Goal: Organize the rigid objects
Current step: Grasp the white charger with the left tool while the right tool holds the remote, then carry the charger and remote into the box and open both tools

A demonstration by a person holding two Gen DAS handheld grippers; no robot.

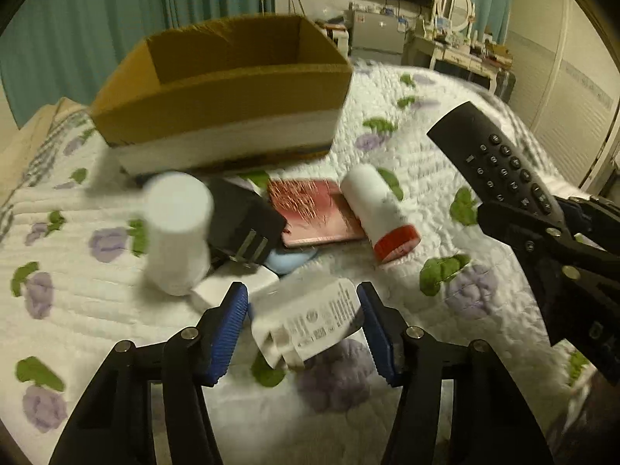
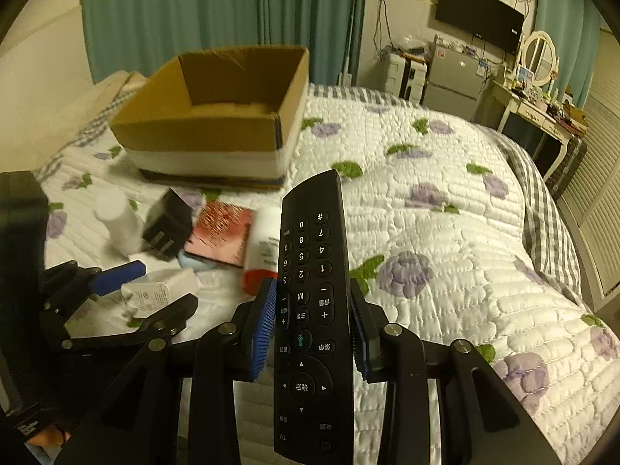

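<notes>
The black remote control (image 2: pixel 314 310) carries the only print that can be read. From the right wrist view its keys appear upside down: "#" and "0" at the far end, then the digits 1 to 9 in rows, a key "M", plus and minus signs, some Chinese characters such as "确定" on the round middle key, and "TV" near the close end. The white packet (image 1: pixel 310 317) has small printed lines, too blurred to read.
</notes>
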